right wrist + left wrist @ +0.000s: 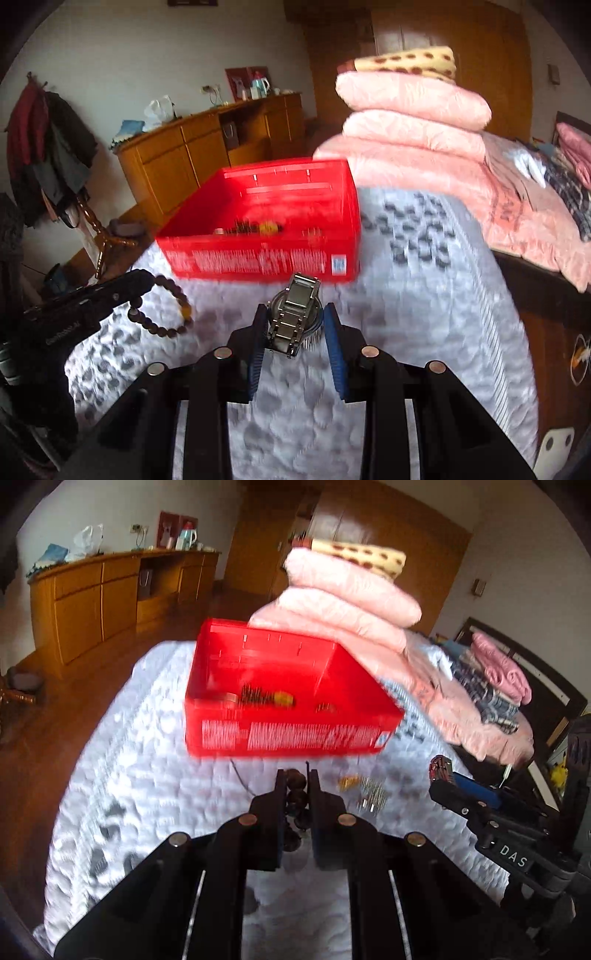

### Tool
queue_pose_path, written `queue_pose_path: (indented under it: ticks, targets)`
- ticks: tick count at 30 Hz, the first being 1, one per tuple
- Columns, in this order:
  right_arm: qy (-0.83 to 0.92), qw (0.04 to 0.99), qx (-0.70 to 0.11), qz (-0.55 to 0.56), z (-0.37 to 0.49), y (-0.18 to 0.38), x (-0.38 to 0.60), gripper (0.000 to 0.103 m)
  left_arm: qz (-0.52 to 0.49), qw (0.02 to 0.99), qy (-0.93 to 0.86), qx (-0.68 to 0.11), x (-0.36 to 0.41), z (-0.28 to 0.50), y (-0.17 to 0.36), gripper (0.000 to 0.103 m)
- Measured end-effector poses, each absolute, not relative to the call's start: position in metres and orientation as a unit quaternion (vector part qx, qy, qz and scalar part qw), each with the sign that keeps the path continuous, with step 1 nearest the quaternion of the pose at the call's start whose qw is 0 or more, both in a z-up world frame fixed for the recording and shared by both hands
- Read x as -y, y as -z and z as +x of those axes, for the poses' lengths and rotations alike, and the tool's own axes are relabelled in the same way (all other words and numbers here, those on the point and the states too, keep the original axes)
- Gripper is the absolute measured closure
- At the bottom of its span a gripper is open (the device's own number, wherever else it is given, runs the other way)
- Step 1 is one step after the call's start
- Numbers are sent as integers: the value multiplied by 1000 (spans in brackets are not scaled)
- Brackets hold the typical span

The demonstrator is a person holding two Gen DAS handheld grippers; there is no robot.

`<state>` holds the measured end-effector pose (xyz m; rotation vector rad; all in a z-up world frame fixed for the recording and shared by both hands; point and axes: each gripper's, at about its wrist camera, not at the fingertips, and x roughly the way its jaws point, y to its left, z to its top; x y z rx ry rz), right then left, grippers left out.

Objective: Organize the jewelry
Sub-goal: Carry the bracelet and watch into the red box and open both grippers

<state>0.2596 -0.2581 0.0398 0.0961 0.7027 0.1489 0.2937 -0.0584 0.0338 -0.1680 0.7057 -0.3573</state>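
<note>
Beads of the bracelet sit pinched in my left gripper, while only my right-wrist view shows my right gripper clamping the metal watch before the red box.

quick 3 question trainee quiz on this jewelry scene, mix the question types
1. True or false: the left gripper is shut on the beaded bracelet.
2. The right gripper holds: A) a ring B) a metal watch C) nothing.
3. Fill in: the red box rests on the ____.

Key: 1 true; 2 B; 3 bed.
</note>
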Motion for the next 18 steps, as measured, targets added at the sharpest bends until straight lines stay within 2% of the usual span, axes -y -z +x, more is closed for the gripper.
queue_pose_path:
  ticks: [10, 18]
  targets:
    - [-90, 942, -317, 57, 333, -81, 256, 73, -106, 934, 188, -284, 65, 349, -84, 93]
    - [-82, 933, -344, 61, 395, -63, 251, 73, -107, 931, 182, -298, 75, 409, -77, 93]
